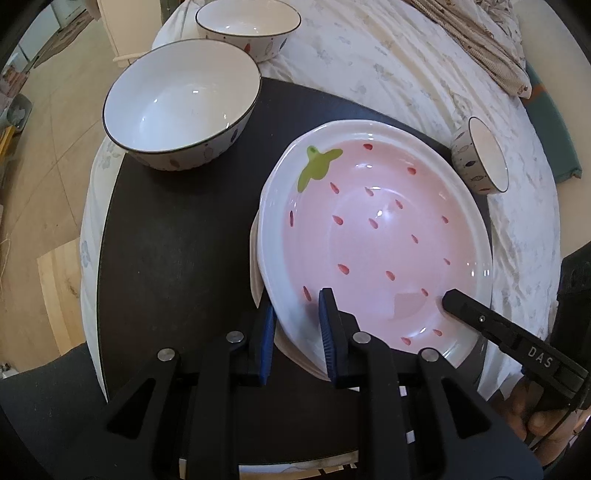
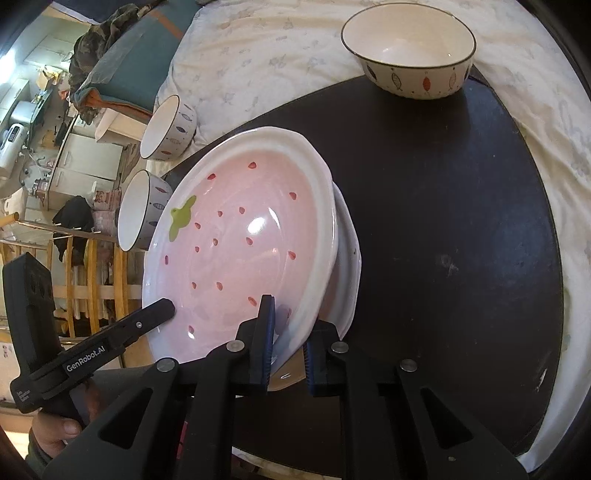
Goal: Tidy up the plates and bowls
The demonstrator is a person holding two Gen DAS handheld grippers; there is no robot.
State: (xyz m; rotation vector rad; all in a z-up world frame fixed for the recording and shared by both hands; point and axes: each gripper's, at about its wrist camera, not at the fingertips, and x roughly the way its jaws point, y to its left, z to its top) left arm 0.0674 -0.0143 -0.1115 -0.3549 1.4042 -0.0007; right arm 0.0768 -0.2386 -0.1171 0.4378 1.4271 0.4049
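A pink strawberry plate [image 1: 373, 240] lies on a white plate [image 1: 258, 291] on the dark round tabletop [image 1: 177, 258]. My left gripper [image 1: 297, 325] straddles the pink plate's near rim, one blue pad inside, one outside. My right gripper [image 2: 288, 332] straddles the rim of the same pink plate [image 2: 251, 236], which tilts over the white plate [image 2: 349, 266]. Each gripper also shows in the other's view, my right [image 1: 480, 317] and my left [image 2: 140, 325]. A large bowl [image 1: 181, 107] stands on the table's far left.
A second bowl [image 1: 247, 26] and a small bowl [image 1: 480, 155] lie on the white floral bedding [image 1: 406, 74] beyond the table. In the right wrist view, two small bowls [image 2: 168, 127] [image 2: 142, 210] lie on their sides left of the plate.
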